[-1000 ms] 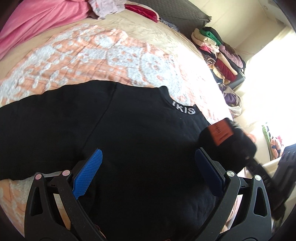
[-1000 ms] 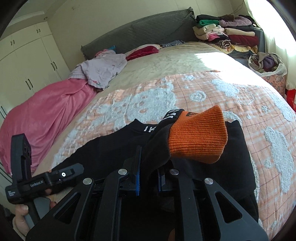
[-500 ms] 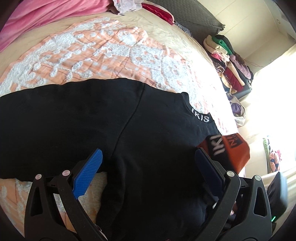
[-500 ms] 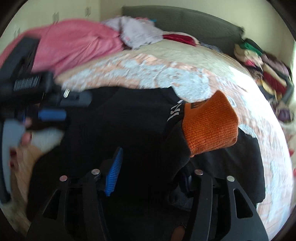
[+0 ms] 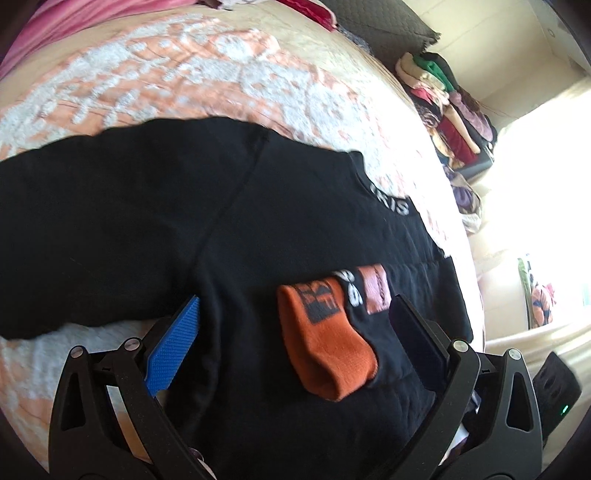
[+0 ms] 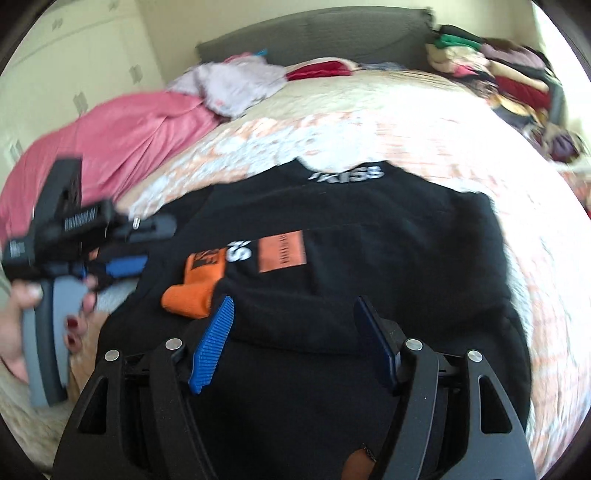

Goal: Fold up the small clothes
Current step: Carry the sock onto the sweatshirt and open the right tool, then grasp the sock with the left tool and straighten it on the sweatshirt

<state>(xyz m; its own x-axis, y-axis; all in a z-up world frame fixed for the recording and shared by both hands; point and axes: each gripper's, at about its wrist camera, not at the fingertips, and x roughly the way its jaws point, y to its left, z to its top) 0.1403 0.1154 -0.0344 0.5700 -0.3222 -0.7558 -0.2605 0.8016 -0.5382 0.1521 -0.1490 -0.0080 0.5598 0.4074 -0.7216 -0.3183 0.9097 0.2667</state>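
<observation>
A black sweater (image 5: 229,229) with a white-lettered collar lies flat on the bed. Its sleeve is folded across the body, and the orange cuff (image 5: 325,347) rests on the black fabric. My left gripper (image 5: 295,343) stands open over the sweater's lower part, with the cuff lying in the gap between its fingers and untouched. In the right wrist view the cuff (image 6: 192,291) lies just left of my right gripper (image 6: 295,343), whose jaws are opening above the folded black sleeve without pressing it. A hand (image 6: 22,332) holds the left gripper (image 6: 140,251) at the sweater's left edge.
The peach-and-white bedspread (image 6: 554,258) surrounds the sweater. A pink blanket (image 6: 122,144) and a lilac garment (image 6: 236,85) lie at the far left, and a grey headboard (image 6: 332,33) stands behind. Stacked folded clothes (image 6: 509,74) sit at the far right.
My right gripper went from shut on the sleeve to open and drew back. The sleeve with its orange cuff dropped onto the sweater's body. The left gripper stayed open, hardly moving.
</observation>
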